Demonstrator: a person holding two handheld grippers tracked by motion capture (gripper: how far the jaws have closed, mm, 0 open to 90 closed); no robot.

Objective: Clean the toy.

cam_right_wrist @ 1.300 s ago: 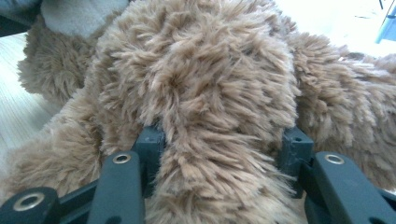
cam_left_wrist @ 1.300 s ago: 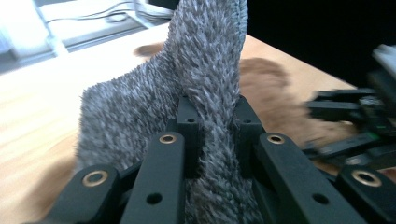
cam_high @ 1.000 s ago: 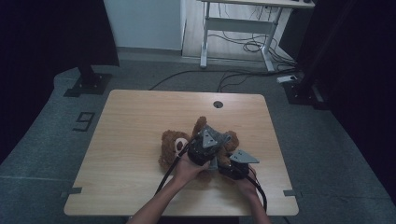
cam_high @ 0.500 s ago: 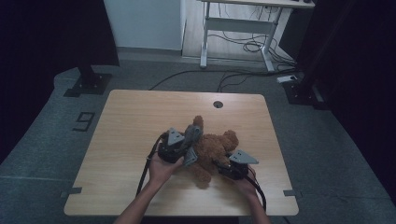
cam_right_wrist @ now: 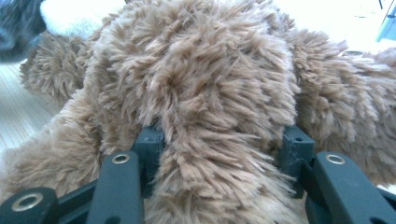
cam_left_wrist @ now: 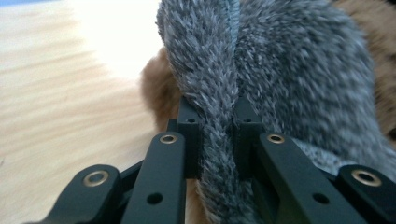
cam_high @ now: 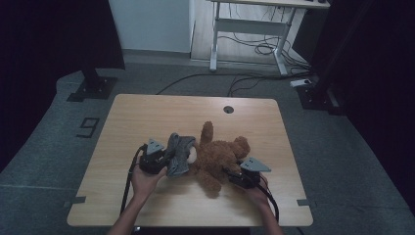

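Grey fuzzy fabric (cam_left_wrist: 219, 107), a small knitted-looking garment, is pinched between the left gripper's (cam_left_wrist: 217, 135) jaws; they stand nearly together, pads pressing a bunched fold from both sides. In the high view the left gripper (cam_high: 164, 161) sits left of the bear with the grey fabric (cam_high: 178, 154) draped over its front end, touching the bear's head.

Right gripper (cam_right_wrist: 219, 140): jaws about half apart, clamped around a thick limb of the brown teddy bear (cam_right_wrist: 201, 88), fur bulging out between and over the pads. From the high view the right gripper (cam_high: 235, 176) meets the bear's lower right side.

Teddy bear (cam_high: 220, 154) lies flat on the wooden table (cam_high: 147, 117), slightly right of centre. Long axis runs roughly left to right across the table, head toward the left gripper; one limb sticks up toward the far edge, another down toward the near edge.

Room: the far half of the table is bare apart from a round cable hole (cam_high: 228, 109). Broad bare wood lies left of the left hand. The right hand sits closer to the right and near edges.
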